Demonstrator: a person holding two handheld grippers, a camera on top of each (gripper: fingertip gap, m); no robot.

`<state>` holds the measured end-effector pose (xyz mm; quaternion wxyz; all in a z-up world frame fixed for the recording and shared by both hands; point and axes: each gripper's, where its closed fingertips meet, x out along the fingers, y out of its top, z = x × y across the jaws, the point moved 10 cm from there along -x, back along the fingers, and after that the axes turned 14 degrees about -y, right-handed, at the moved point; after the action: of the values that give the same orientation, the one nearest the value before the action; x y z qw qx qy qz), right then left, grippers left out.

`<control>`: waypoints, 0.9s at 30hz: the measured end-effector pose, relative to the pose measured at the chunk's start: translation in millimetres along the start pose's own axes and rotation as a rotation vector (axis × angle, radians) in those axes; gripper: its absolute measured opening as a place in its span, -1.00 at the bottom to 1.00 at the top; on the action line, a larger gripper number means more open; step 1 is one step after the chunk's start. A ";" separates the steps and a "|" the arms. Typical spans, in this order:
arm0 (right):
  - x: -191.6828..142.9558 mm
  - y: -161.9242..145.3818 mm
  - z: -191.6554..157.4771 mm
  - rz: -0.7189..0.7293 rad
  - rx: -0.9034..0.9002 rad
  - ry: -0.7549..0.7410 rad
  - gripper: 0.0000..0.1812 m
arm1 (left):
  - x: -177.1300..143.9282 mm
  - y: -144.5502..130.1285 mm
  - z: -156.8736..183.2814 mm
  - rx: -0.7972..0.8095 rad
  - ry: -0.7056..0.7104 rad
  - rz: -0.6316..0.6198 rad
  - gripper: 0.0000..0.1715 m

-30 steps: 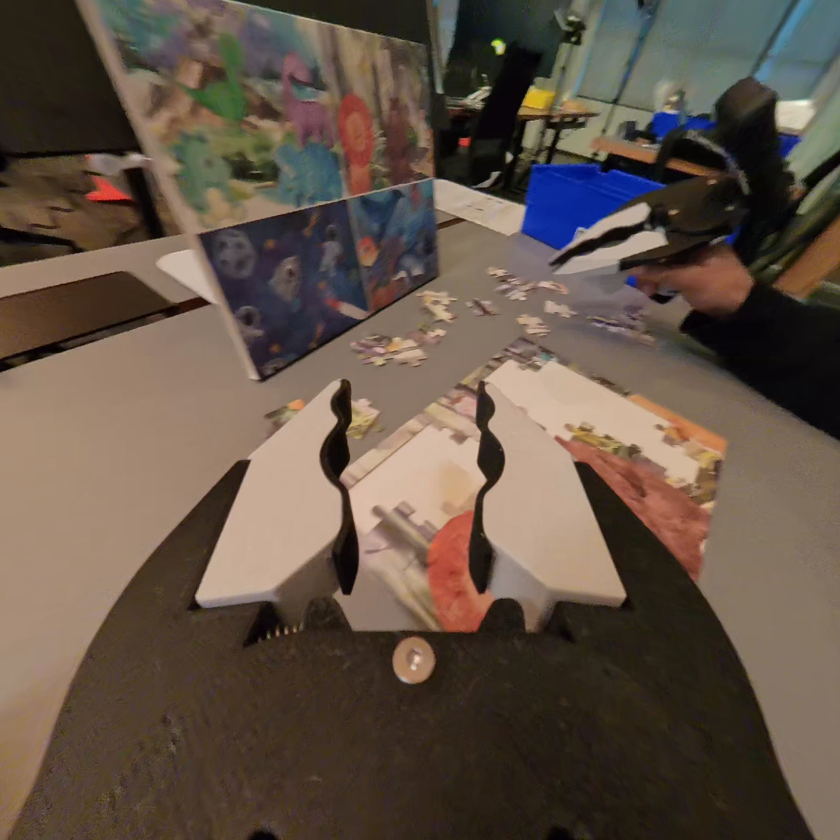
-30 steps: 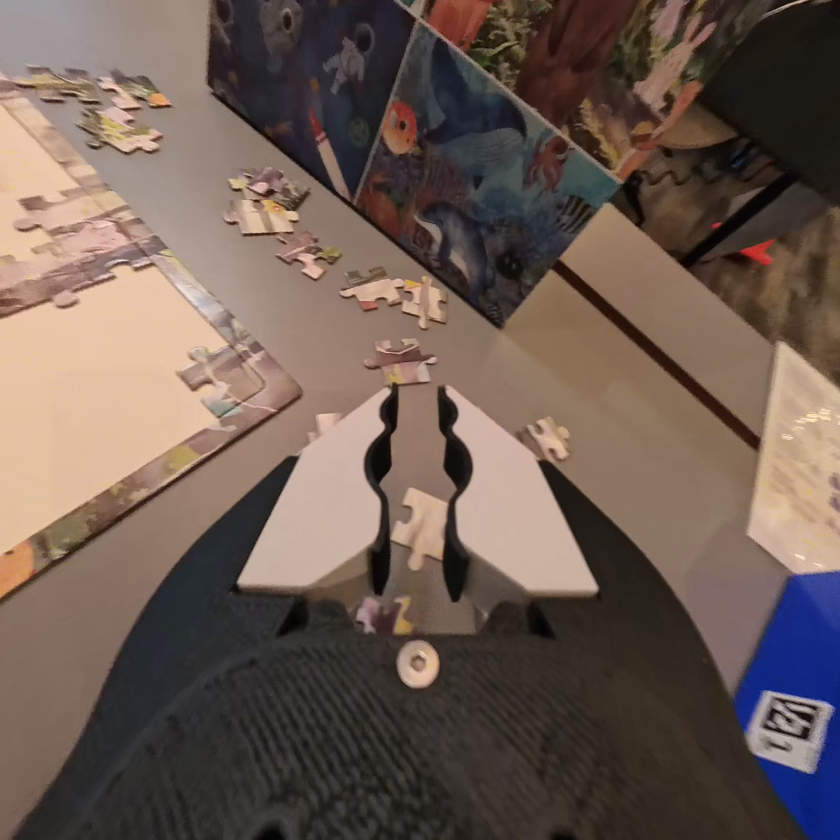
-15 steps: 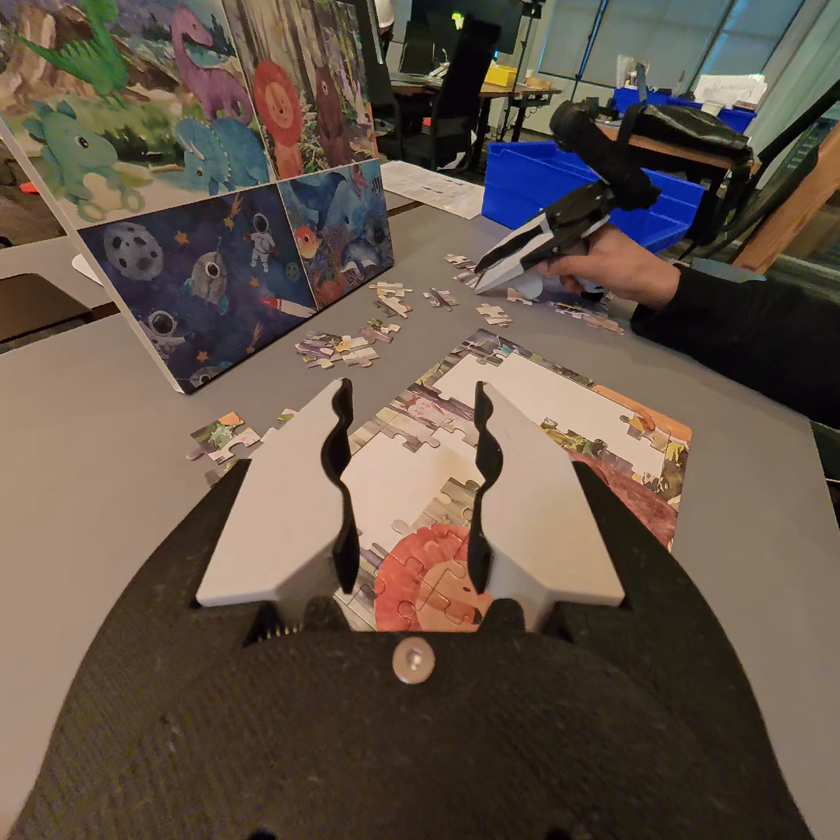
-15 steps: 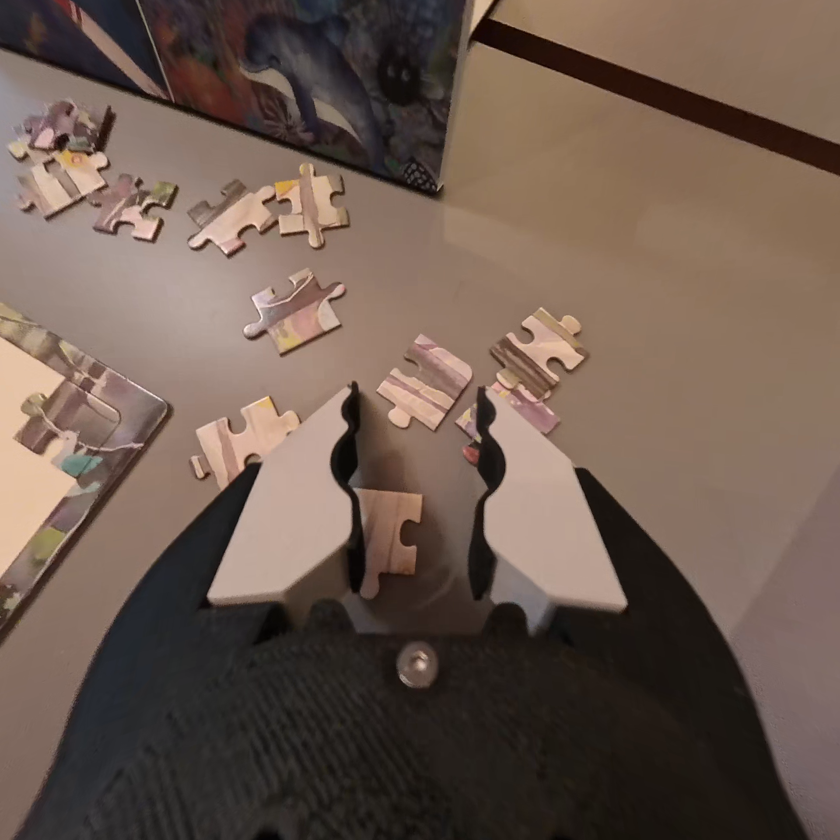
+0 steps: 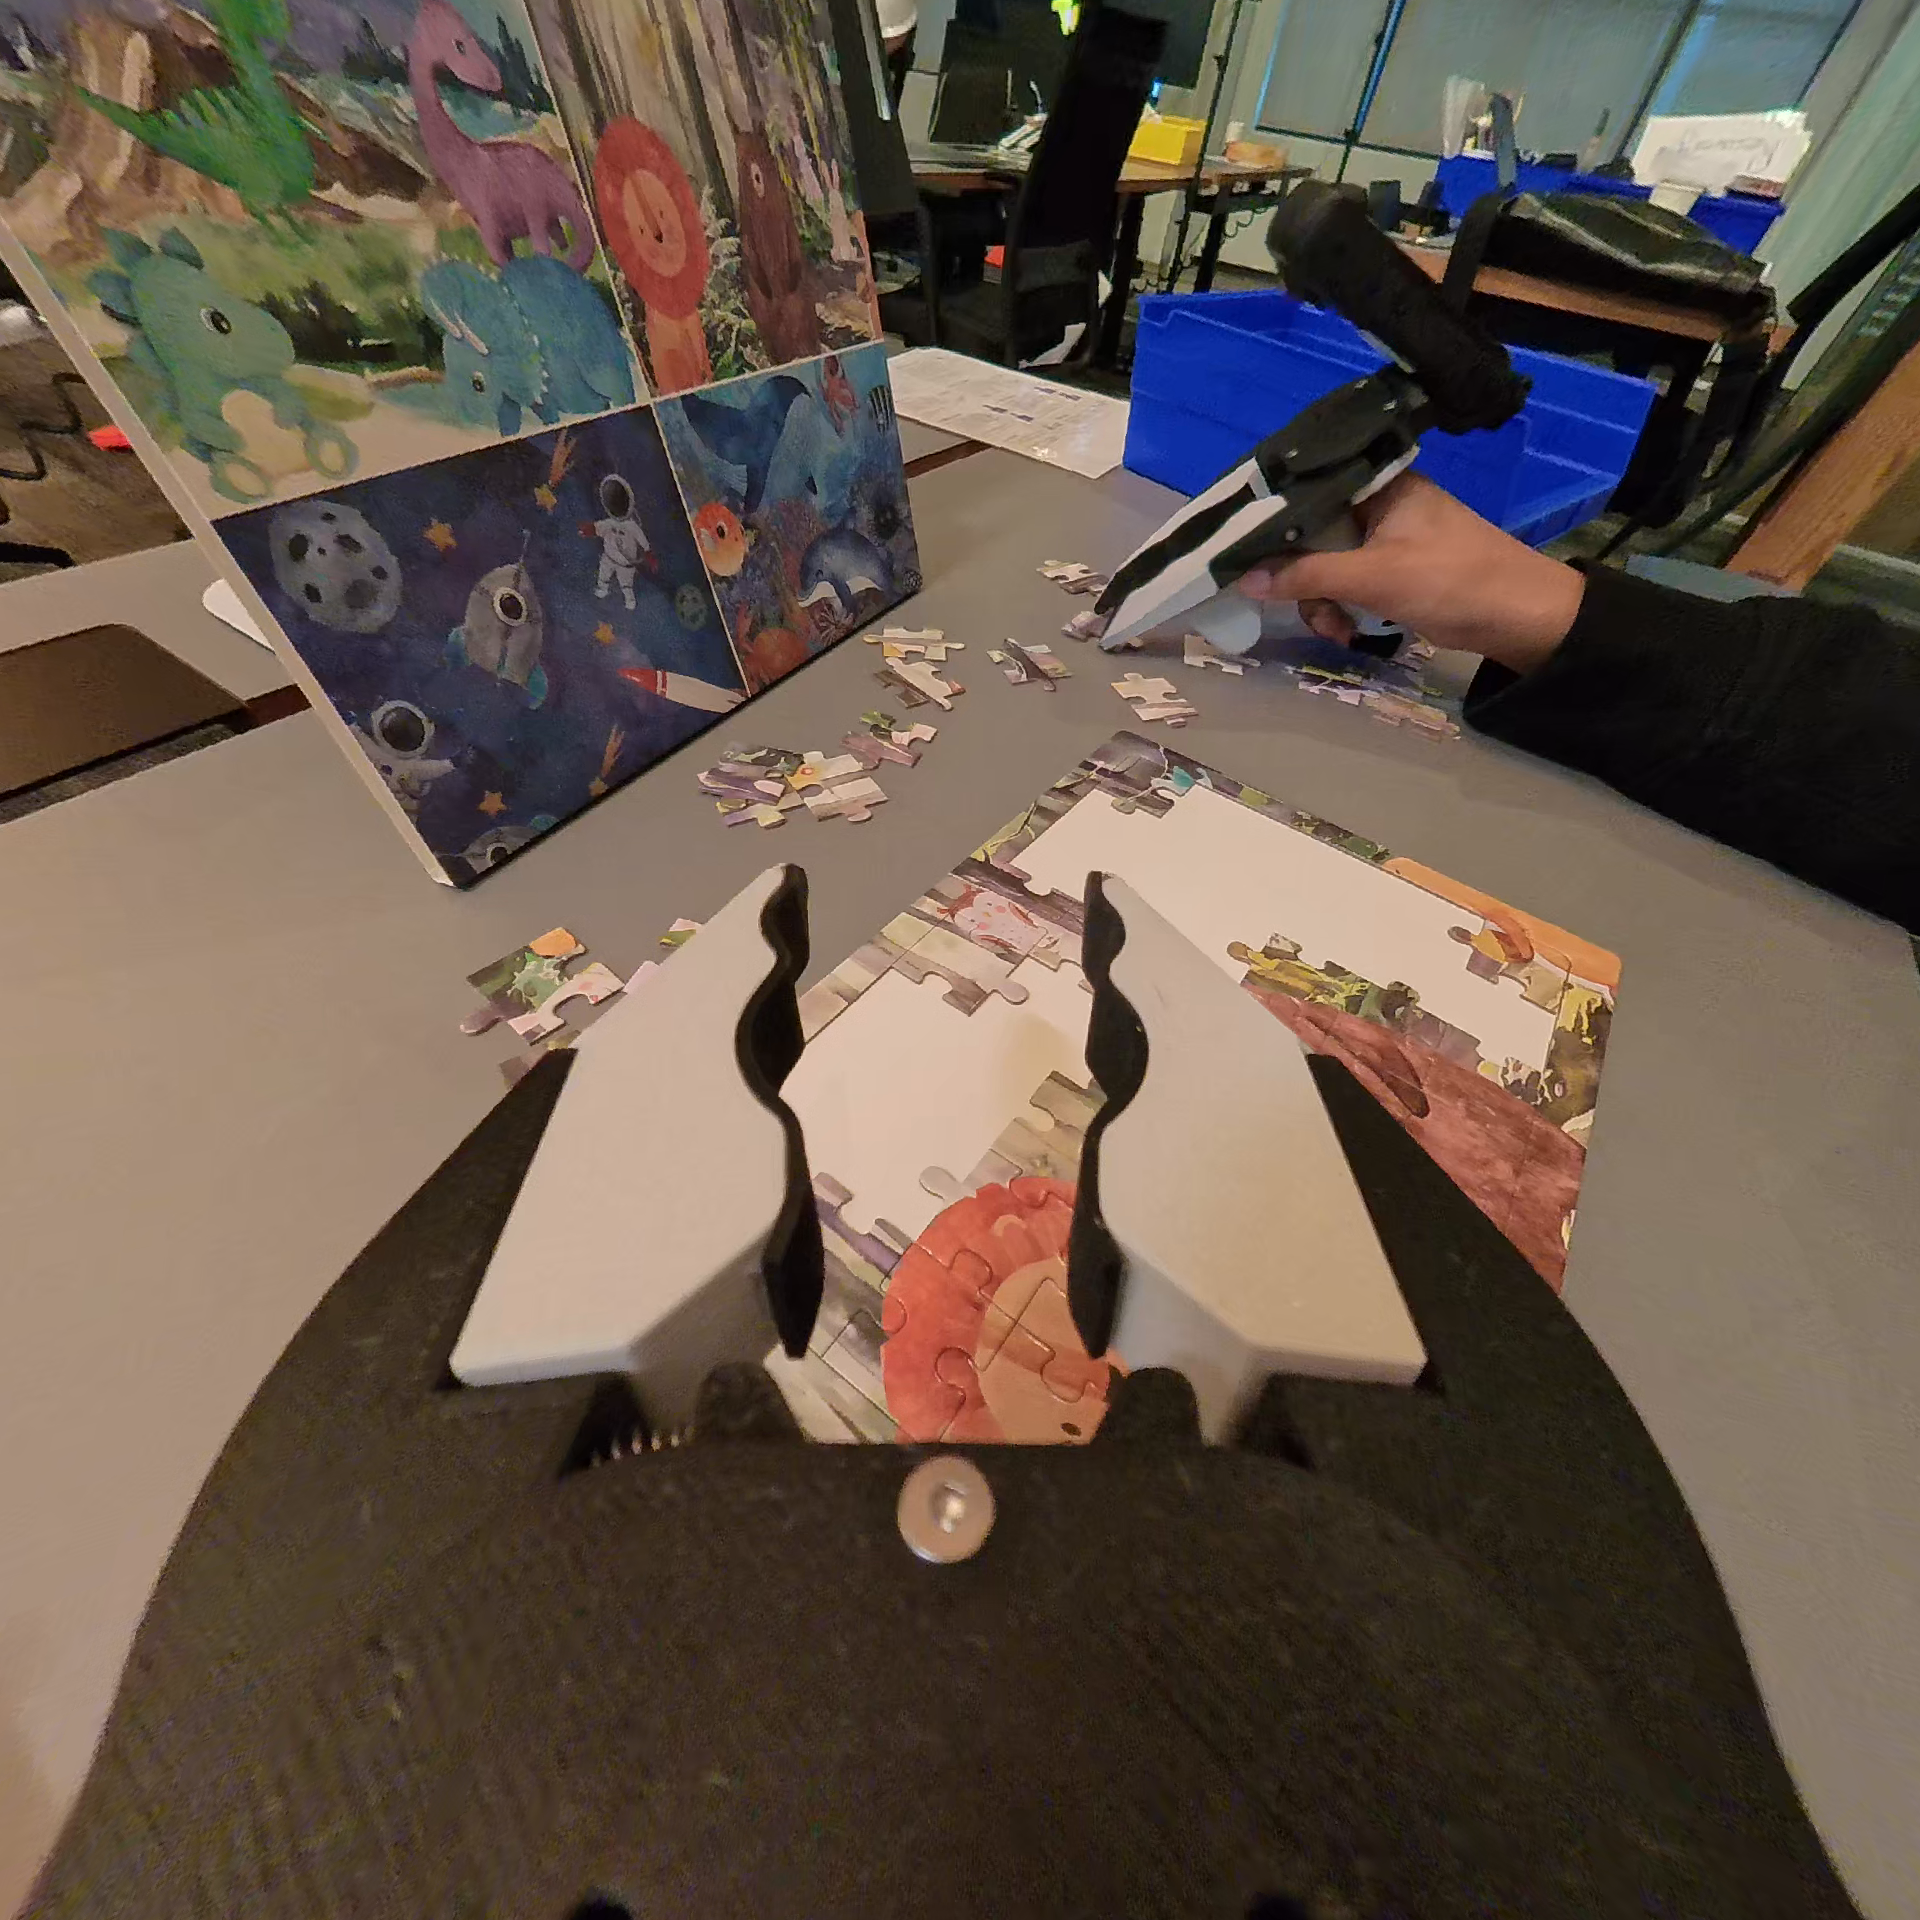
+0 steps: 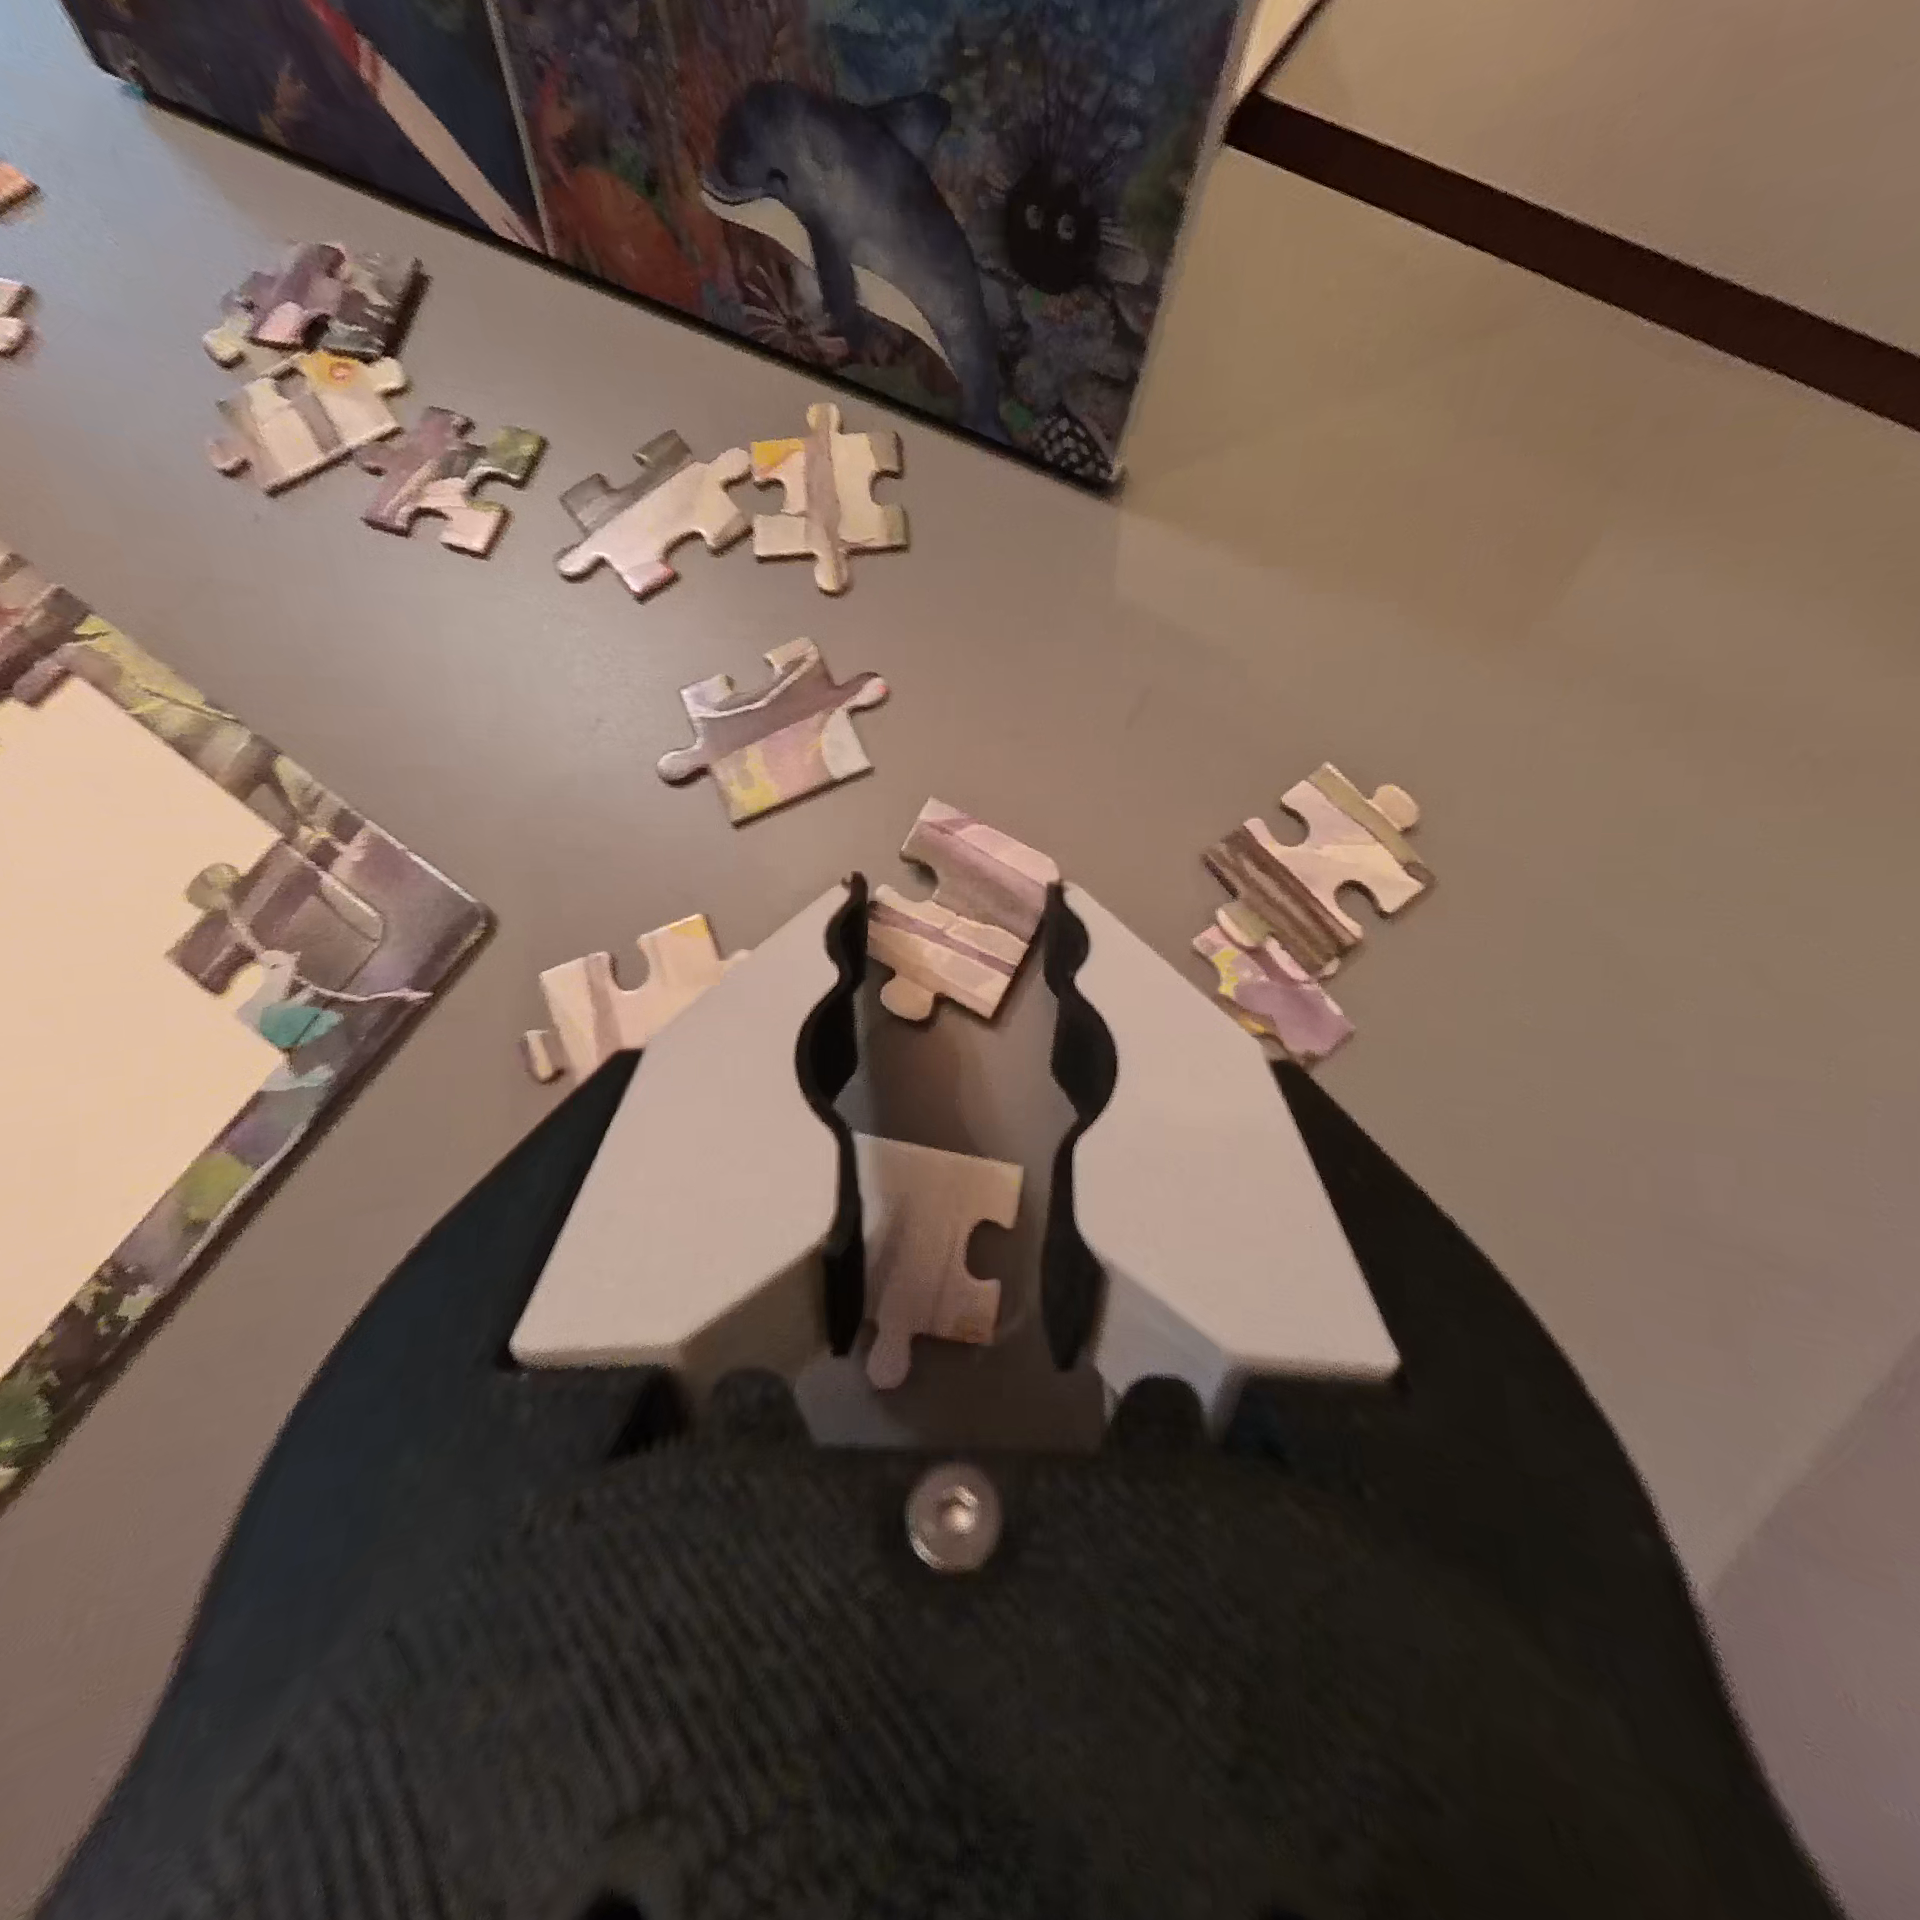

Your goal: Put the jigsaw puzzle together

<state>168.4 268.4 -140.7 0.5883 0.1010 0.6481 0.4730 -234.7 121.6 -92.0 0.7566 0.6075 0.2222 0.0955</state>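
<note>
The puzzle tray (image 5: pixel 1195 894) lies flat on the grey table, with a lion and the border partly assembled and a white bare middle. My left gripper (image 5: pixel 945 894) hovers open and empty above its near end. My right gripper (image 6: pixel 956 888) is down on the table beyond the tray's far corner (image 6: pixel 104 883). Its jaws are closed against the two sides of a pale striped puzzle piece (image 6: pixel 966 914). Another pale piece (image 6: pixel 935 1257) lies under the gripper, farther back between the fingers. The right gripper also shows in the left wrist view (image 5: pixel 1107 634), held by a hand.
Loose pieces (image 6: pixel 769 738) lie scattered around my right gripper, with more (image 5: pixel 800 784) beside the tray. A tilted picture board (image 5: pixel 499 416) stands at the back left. A blue bin (image 5: pixel 1299 384) and a paper sheet (image 5: pixel 1008 410) sit at the far edge. The tips of one gripper are about 35 cm away from the tips of the other.
My right gripper moved forward onto the striped piece and its jaws narrowed around it. My left gripper stayed open over the tray, with the view hardly shifting.
</note>
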 end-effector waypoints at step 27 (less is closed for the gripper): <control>5.5 -2.7 13.8 0.001 0.046 -0.050 -0.62 | -12.4 1.8 -2.1 0.005 0.017 0.017 -0.40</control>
<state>179.8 277.5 -144.4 0.6014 0.1268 0.6439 0.4556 -246.4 118.7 -87.9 0.7524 0.6104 0.2236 0.1064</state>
